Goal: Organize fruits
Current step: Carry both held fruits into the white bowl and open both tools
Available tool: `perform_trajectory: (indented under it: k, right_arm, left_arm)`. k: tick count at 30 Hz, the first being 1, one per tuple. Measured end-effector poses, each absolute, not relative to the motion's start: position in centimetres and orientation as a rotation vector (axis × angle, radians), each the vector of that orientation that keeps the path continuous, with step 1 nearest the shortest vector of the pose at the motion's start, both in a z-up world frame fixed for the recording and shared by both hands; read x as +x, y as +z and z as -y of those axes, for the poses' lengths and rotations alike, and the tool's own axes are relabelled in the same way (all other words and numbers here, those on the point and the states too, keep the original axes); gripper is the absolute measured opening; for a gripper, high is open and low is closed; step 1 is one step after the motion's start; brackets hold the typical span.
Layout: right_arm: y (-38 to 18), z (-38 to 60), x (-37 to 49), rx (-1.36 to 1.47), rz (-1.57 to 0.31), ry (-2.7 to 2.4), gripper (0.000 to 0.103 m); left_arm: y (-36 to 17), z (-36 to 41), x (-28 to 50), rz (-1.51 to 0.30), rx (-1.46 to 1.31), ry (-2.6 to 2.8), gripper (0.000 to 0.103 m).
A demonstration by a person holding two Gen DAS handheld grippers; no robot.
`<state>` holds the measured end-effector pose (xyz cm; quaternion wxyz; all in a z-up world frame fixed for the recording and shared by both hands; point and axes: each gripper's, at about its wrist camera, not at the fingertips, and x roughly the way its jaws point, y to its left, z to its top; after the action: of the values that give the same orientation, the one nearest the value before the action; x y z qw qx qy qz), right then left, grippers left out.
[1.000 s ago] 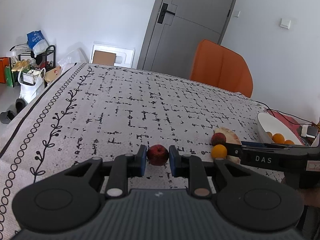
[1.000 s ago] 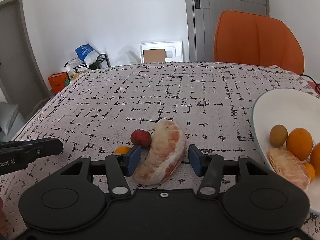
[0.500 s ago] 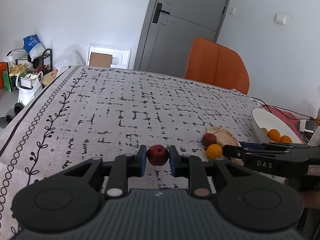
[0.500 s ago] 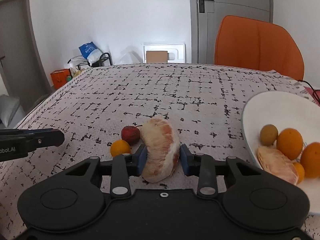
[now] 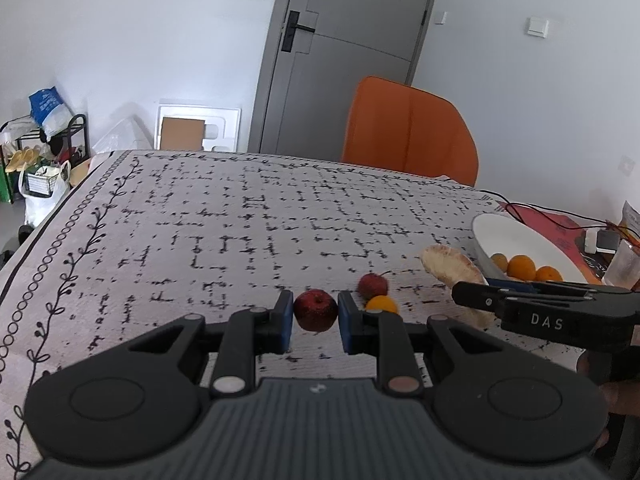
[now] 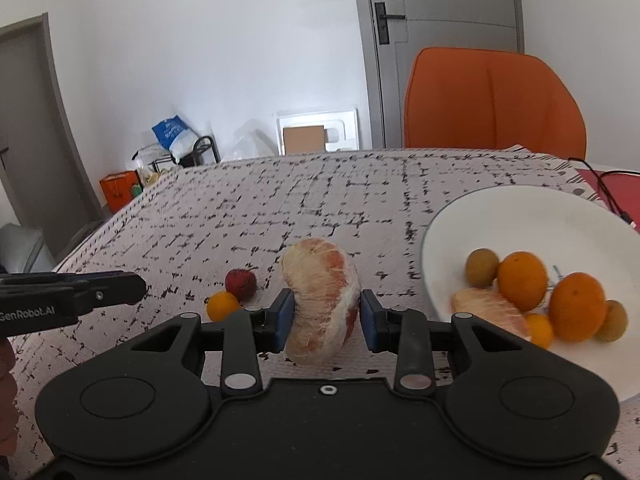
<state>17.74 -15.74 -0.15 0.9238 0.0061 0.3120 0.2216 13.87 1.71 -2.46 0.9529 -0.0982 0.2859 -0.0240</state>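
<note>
L gripper [image 5: 316, 316]: blue pads clamped on a small dark-red apple [image 5: 315, 309], one pad on each side. Apple sits between the tips, stem dimple facing up; looks clear of the cloth but can't tell for certain.

R gripper [image 6: 323, 316]: jaws closed in over the last sec, no further in the last half, now pinching a peeled pomelo segment [image 6: 320, 300]. Segment stands roughly upright betw. the pads, pale pith w/ pink flesh showing on its right side, top poking above the fingers, bottom hanging below them.

Outward from L tips: red lychee-like fruit [image 5: 373, 285] and a small orange [image 5: 382, 304] on the tablecloth [image 5: 200, 240], touching or nearly so, just right of the held apple. Same pair shows left of the pomelo in R view.

White bowl [image 6: 520, 216] to the right of the R gripper, near it. Inside: two larger oranges [image 6: 522, 280], a second pomelo piece [image 6: 486, 308], a few small yellow-green fruits [image 6: 482, 266].

Bkgd: orange chair [image 6: 494, 100] at far table edge, grey door [image 5: 352, 48] behind. Part of a hand visible at left edge of R view, on the L gripper's handle.
</note>
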Motion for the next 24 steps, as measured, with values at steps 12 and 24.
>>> perform_trajectory:
  k: [12, 24]
  right_arm:
    - [2.4, 19.8, 16.8, 0.069, -0.556, 0.418, 0.033]
    - [3.2, 24.4, 16.7, 0.110, -0.513, 0.372, 0.033]
  left_arm:
    - [-1.0, 2.3, 15.0, -0.553, -0.152, -0.108, 0.022]
    - [0.1, 6.7, 16.5, -0.538, -0.095, -0.169, 0.022]
